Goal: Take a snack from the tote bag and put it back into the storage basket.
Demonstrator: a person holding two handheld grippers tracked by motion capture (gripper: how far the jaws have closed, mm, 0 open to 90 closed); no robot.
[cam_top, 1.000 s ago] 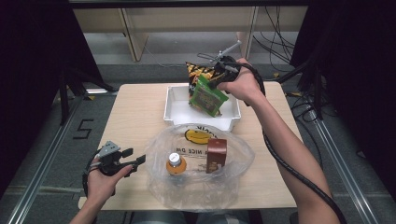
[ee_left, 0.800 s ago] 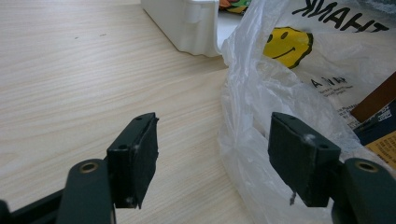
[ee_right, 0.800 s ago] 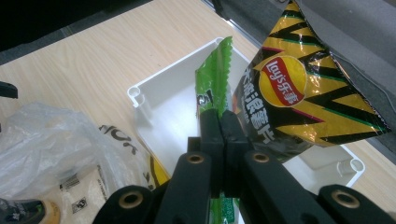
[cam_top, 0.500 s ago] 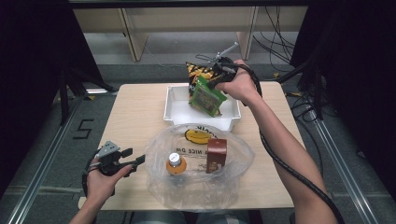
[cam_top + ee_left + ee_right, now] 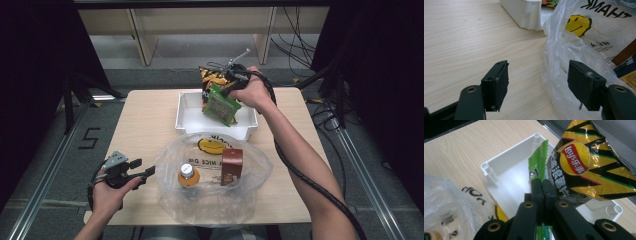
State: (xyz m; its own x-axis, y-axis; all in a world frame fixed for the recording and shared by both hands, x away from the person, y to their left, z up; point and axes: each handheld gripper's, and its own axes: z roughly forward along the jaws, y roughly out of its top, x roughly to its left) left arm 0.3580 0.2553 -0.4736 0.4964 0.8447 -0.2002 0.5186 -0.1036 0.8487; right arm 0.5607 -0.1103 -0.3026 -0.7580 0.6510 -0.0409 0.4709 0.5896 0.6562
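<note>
Lowered toward the white tray (image 5: pixel 186 114), right tongs (image 5: pixel 227 85) pinch two snack bags (image 5: pixel 220 102); left tongs (image 5: pixel 145 172) gape beside plastic bag (image 5: pixel 250 170).

On the worktop (image 5: pixel 145 125) a tray (image 5: pixel 190 117) sits at the far middle. Just before it, touching its near wall, lies a bag (image 5: pixel 212 200) that holds a bottle (image 5: pixel 187 175) on the left and a box (image 5: pixel 231 166) on the right. Over the tray's far right part the right claw (image 5: pixel 223 89) holds two packets, a snack packet (image 5: pixel 220 106) nearer and a chip packet (image 5: pixel 212 77) behind it. The left claw (image 5: pixel 144 170) lies left of the bag, just beside it.
</note>
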